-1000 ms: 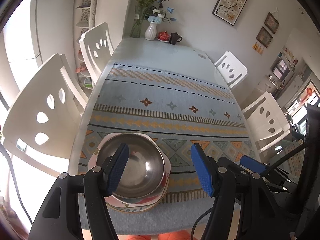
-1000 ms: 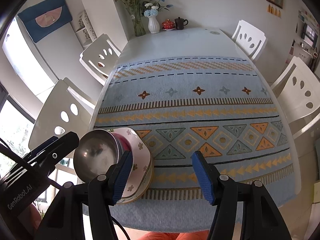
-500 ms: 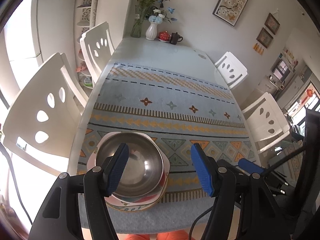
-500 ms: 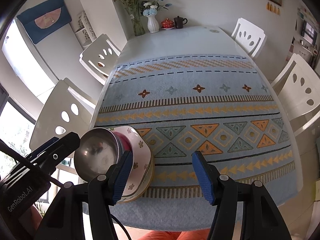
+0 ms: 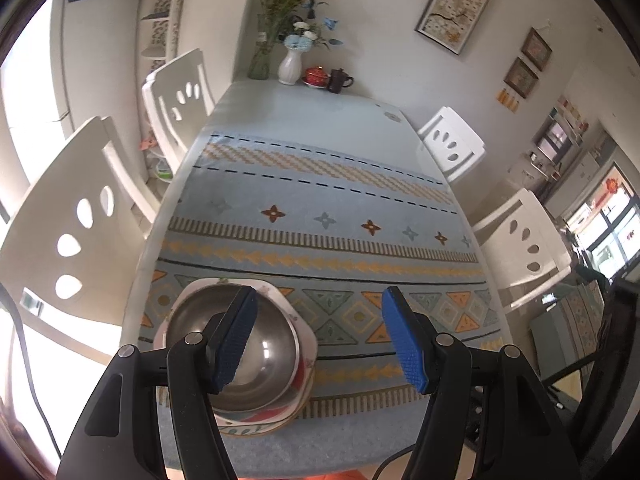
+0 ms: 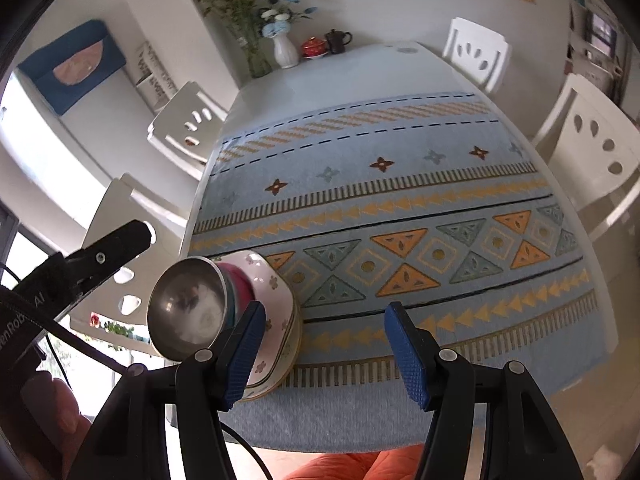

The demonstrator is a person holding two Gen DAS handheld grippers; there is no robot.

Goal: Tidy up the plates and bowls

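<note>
A stack of dishes stands near the front left corner of the table. A steel bowl (image 5: 268, 344) lies on top, over a pink bowl (image 6: 240, 284) and a floral plate (image 5: 298, 320) with another plate under it. My left gripper (image 5: 320, 340) hovers open above the stack's right side; its left finger overlaps the steel bowl (image 6: 186, 312) in the picture and nothing is between the pads. My right gripper (image 6: 324, 352) is open and empty, just right of the floral plate (image 6: 276, 292). The left gripper's black body (image 6: 108, 248) shows beyond the stack.
A blue patterned cloth (image 6: 400, 200) covers the near part of the table. A white vase with flowers (image 5: 290, 64), a red pot (image 5: 316, 76) and a dark mug (image 5: 338, 80) stand at the far end. White chairs (image 5: 72, 236) line both sides.
The right gripper's view has rolled a little and shifted sideways, so the table now looks tilted. The left gripper's view is nearly the same. Both jaws keep the same width.
</note>
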